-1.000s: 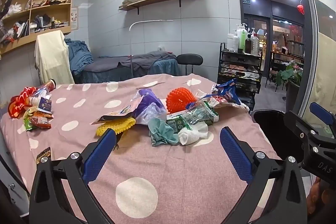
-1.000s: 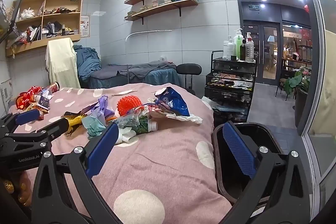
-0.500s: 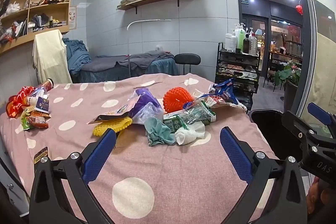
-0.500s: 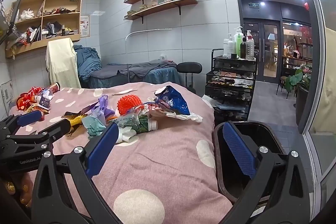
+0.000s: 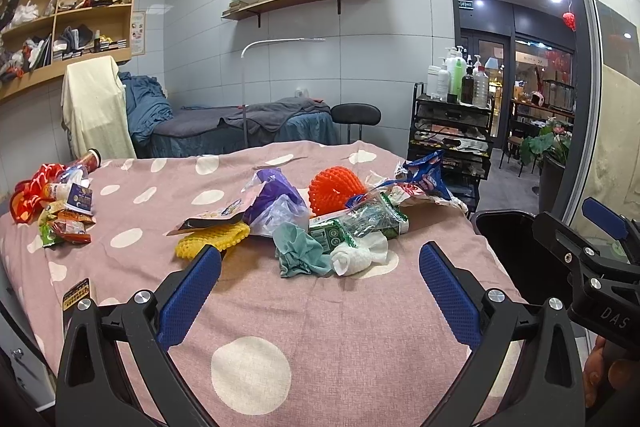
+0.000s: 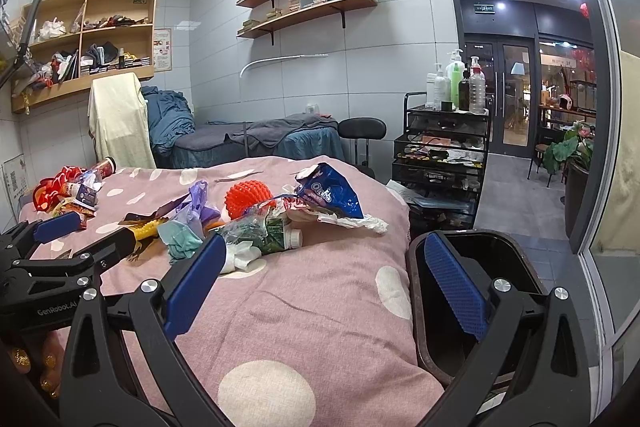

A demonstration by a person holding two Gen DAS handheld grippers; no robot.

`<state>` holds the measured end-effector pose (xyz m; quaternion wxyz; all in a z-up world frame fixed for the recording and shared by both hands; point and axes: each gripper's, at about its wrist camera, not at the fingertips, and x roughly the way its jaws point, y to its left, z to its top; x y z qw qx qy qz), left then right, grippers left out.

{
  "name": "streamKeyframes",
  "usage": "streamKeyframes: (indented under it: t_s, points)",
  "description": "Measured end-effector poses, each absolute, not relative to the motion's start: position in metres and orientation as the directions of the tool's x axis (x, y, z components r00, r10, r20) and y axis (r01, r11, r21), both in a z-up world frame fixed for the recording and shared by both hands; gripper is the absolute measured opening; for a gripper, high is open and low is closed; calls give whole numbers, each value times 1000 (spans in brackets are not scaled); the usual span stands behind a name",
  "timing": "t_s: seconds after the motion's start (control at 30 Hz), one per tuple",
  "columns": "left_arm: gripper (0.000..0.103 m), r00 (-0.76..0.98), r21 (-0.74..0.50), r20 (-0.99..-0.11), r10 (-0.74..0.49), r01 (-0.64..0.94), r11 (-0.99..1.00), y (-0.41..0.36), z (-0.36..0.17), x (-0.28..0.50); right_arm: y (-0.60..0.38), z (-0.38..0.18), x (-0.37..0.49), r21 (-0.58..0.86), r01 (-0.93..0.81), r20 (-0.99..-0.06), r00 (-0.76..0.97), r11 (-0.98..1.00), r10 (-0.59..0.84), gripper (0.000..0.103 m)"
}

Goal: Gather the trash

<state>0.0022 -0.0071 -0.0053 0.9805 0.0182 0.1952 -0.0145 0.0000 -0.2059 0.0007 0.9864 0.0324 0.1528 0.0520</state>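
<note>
While earlier nearer, trash pile [image 5: 320, 223] now slightly farther, jaws wide.

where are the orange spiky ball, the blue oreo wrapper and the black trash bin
orange spiky ball [image 5: 335, 187], left wrist view, its front
blue oreo wrapper [image 6: 335, 197], right wrist view, printed face
black trash bin [image 6: 520, 259], right wrist view, far rim

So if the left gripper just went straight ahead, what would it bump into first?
Probably the teal cloth and white wad at the near edge of the trash pile. The open left gripper points at them, with only bare bedspread before; depth is uncertain.
</note>
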Motion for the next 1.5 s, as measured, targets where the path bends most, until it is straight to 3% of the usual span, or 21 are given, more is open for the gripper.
streamKeyframes:
  t_s: [1.5]
  points:
    - [98, 921, 25, -390, -26, 39, 999, -9, -12, 1, -205, 0, -1, 89, -96, -301, 946, 991, 119, 99]
